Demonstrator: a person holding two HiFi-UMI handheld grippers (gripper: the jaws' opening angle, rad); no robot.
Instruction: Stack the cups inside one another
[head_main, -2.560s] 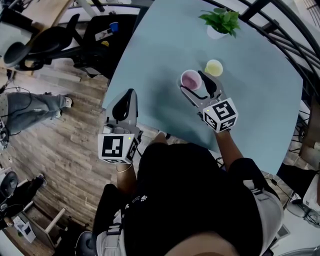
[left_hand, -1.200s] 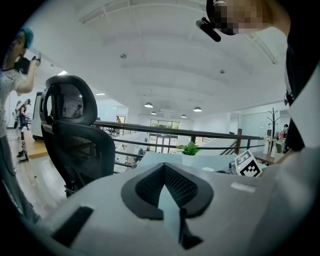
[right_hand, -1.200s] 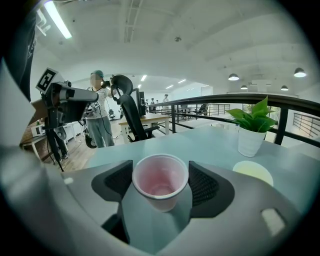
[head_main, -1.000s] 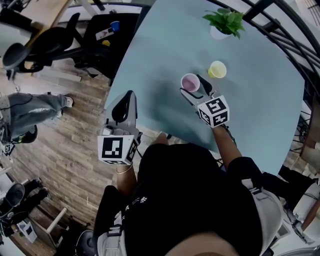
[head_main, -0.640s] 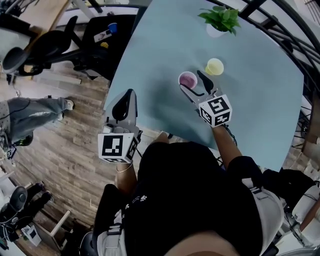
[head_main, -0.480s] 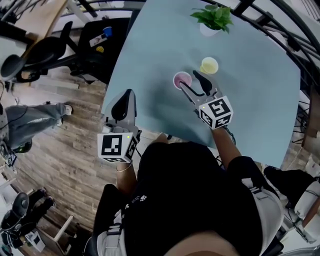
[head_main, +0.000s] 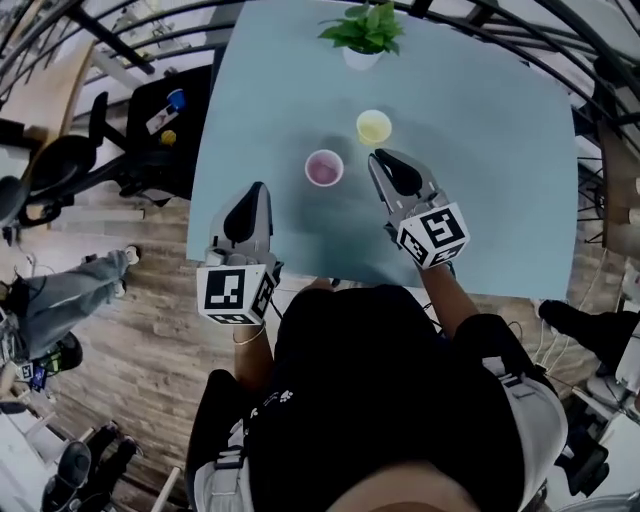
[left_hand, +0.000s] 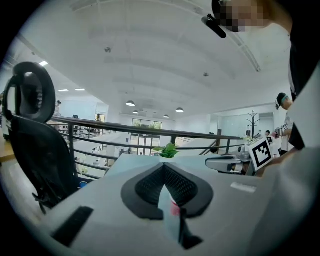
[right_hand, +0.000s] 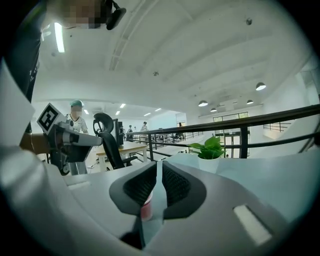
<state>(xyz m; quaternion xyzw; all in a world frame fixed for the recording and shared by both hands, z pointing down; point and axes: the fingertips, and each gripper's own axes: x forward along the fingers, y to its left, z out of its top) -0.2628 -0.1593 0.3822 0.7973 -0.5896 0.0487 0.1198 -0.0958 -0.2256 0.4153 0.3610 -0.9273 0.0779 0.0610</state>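
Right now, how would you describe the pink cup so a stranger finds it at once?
On the light blue table, find the potted plant at the far edge. Two small cups stand apart in front of it. The pink cup is the left one, farther from the plant; the yellow cup stands nearer the plant.

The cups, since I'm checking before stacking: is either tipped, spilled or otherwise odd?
Nothing stands out: the pink cup and the yellow cup both stand upright and apart on the table, no spill visible.
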